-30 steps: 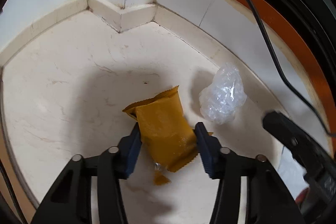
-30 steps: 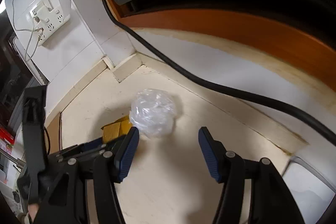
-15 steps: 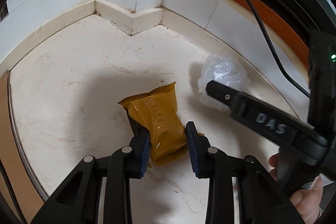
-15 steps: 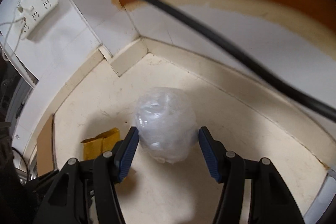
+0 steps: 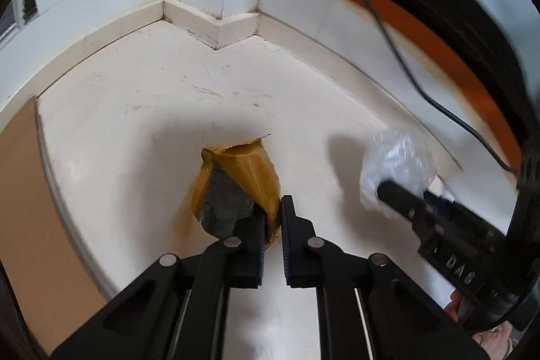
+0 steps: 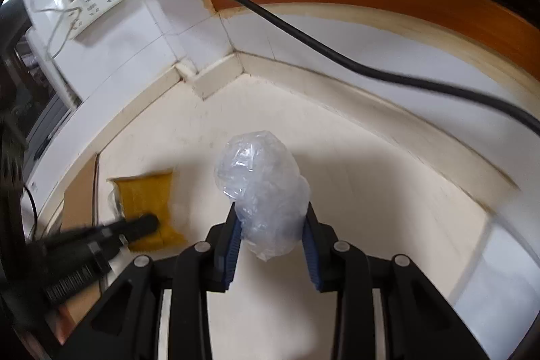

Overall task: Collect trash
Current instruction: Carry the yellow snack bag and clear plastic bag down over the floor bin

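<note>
A pale cream stone floor fills a tiled corner, with white wall tiles and a cream skirting running along the far side. On the right, an orange wooden frame curves past, and a black cable hangs across the wall. A white power strip is mounted high on the far left wall in the right wrist view.

Two pieces of trash are in hand. The left gripper has its blue-padded jaws pressed nearly together on the near corner of a yellow snack wrapper, which stands crumpled with its dark inner foil showing on its left side. Whether it is clear of the floor cannot be told. To its right, the right gripper is clamped on a crumpled ball of clear plastic, squeezed between both pads, with most of the ball bulging out beyond the tips.

The step in hand looks like lifting both pieces away toward a bin, which is not in view. To do it well, judging from the grips: the wrapper is pinched only at an edge, so it may slip or swing; a steady squeeze and a smooth, unhurried lift would help. The plastic ball is springy and slick, so firm pressure matters. The right gripper's path should stay clear of the hanging cable.
</note>
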Action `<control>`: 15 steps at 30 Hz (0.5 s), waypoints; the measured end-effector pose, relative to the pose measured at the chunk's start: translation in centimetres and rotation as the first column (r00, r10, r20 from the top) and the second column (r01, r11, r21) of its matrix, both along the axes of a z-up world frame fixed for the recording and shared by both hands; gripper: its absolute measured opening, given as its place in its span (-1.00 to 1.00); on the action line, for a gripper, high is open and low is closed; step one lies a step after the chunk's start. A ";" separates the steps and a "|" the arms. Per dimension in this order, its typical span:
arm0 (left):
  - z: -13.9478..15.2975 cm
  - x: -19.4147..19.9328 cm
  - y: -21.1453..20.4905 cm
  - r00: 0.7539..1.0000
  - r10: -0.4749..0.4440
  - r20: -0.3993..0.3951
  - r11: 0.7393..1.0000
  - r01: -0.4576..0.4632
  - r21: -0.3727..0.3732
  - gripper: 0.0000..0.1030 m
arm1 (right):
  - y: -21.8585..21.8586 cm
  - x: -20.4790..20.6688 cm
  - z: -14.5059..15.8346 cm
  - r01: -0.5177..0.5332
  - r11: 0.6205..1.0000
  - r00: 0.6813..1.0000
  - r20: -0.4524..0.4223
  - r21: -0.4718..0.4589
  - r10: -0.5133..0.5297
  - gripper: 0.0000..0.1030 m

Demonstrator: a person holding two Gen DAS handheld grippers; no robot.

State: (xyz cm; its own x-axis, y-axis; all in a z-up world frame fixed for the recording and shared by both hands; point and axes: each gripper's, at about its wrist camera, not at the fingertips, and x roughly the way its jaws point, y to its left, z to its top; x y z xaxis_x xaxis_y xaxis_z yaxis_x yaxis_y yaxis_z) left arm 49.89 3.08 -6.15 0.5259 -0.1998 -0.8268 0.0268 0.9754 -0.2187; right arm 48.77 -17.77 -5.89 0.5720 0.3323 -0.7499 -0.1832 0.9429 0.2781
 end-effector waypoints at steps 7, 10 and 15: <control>5.2 -9.4 -1.4 0.995 -0.076 0.064 0.997 0.078 -0.022 -0.88 | -1.5 -10.8 3.3 -0.041 0.999 0.999 0.009 0.032 0.041 -0.37; 7.0 -14.0 -1.9 0.990 -0.113 0.082 0.992 0.118 -0.053 -0.88 | -1.3 -16.0 5.6 -0.069 0.996 0.997 0.032 0.058 0.067 -0.37; 8.9 -23.6 -3.1 0.973 -0.195 0.122 0.976 0.205 -0.075 -0.88 | -1.2 -24.9 8.3 -0.116 0.991 0.991 0.072 0.072 0.111 -0.37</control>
State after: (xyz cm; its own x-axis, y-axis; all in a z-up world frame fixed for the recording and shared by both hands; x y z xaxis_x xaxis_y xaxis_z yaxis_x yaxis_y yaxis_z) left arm 26.30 -0.04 2.75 0.5570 -0.3788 -0.7391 0.2491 0.9251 -0.2865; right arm 23.89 -19.00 2.36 0.5756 0.4523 -0.6812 -0.3084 0.8916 0.3314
